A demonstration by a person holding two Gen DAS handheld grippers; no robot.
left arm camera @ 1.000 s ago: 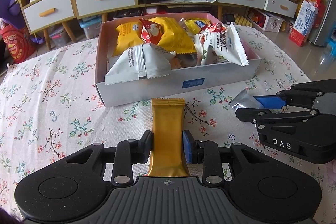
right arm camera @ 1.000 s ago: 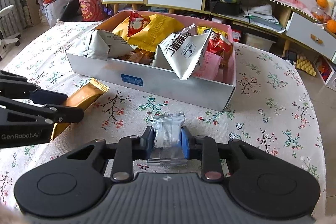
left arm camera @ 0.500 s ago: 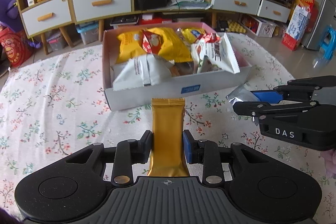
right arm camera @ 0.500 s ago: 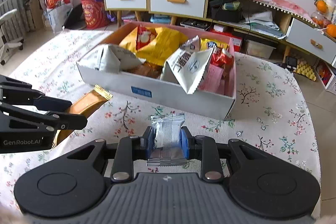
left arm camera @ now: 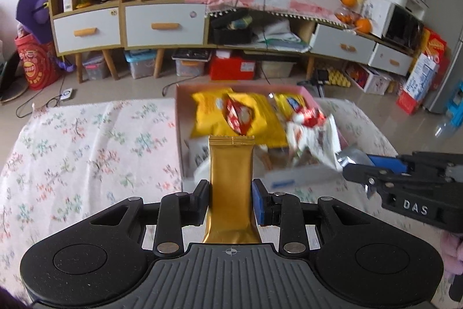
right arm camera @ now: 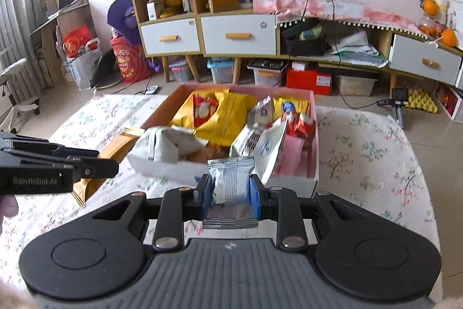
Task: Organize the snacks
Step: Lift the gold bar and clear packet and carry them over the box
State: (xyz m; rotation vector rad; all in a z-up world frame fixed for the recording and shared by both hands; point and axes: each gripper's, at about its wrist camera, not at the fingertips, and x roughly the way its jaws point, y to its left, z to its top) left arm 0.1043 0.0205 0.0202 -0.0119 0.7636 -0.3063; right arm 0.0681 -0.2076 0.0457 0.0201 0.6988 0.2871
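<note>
Both grippers have lifted off the tablecloth point(left arm camera: 86, 141) toward the snack box point(right arm camera: 314, 118) — left gripper point(left arm camera: 230, 194) pinching the gold bar point(left arm camera: 231, 178), right gripper point(right arm camera: 230, 193) pinching the silver packet point(right arm camera: 230, 181) — ready to drop in.

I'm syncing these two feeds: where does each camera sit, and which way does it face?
Left wrist: rides the left gripper, looking along its gold wrapper at the snack box; the right gripper enters at right.
Right wrist: rides the right gripper, holding a silver packet; the left gripper enters at left.
Shared: box, both grippers.

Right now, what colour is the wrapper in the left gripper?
Gold; the snack bar held in the left gripper shows best in the left wrist view.
</note>
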